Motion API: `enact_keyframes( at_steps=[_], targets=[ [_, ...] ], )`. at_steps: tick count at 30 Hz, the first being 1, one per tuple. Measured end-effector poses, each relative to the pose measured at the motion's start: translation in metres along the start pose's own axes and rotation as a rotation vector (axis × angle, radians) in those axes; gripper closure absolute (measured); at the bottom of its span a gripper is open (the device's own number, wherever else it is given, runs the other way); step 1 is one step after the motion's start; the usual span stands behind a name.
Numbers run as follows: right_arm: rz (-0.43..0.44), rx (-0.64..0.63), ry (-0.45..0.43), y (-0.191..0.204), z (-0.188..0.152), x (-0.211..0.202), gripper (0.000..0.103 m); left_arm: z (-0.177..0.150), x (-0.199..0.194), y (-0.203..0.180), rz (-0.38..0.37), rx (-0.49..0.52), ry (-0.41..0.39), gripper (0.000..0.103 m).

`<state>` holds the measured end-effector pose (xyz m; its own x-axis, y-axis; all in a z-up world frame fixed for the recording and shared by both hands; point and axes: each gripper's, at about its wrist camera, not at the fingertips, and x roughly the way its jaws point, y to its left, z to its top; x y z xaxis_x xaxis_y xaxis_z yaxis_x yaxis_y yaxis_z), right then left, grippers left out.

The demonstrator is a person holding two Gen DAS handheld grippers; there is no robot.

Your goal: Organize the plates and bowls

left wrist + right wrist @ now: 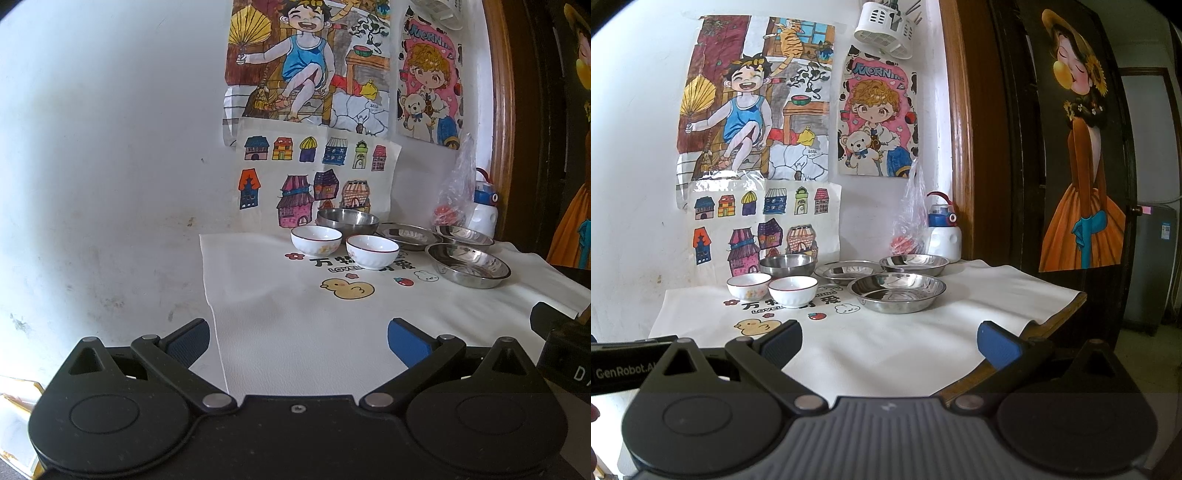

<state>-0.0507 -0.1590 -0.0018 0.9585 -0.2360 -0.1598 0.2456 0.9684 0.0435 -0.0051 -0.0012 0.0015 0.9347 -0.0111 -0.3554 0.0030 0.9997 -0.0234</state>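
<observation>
Both claws, left claw (298, 341) and right claw (889, 341), gape empty, well short of the white bowls (792, 291) and steel plates (897, 291) ahead.

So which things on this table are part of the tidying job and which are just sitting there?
For the job:
two white bowls
steel bowl
three steel plates

Just lying about:
plastic bag
white and blue bottle
wall drawings

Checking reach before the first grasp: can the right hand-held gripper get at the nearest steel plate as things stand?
Probably yes: the right hand-held gripper is open, and only bare cloth lies before the nearest steel plate.
</observation>
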Motion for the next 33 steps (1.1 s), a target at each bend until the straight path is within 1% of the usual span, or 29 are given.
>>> enact_keyframes(
  at_steps=[24,28,31,33],
  targets=[
    [0.000,-0.004,0.001,0.000,0.000,-0.001,0.000,-0.002,0.000,-0.001,-0.002,-0.003,0.000,0.001],
    [0.000,-0.005,0.001,0.002,0.000,0.000,0.000,-0.001,-0.001,-0.006,-0.001,-0.002,0.002,0.001],
    [0.000,-0.005,0.001,0.001,-0.001,0.000,0.000,-0.002,-0.002,-0.019,0.002,0.003,0.002,0.001],
    [-0.001,-0.005,0.002,0.001,-0.001,0.000,0.000,-0.002,-0.002,-0.019,0.001,0.001,0.003,0.001]
  ],
)
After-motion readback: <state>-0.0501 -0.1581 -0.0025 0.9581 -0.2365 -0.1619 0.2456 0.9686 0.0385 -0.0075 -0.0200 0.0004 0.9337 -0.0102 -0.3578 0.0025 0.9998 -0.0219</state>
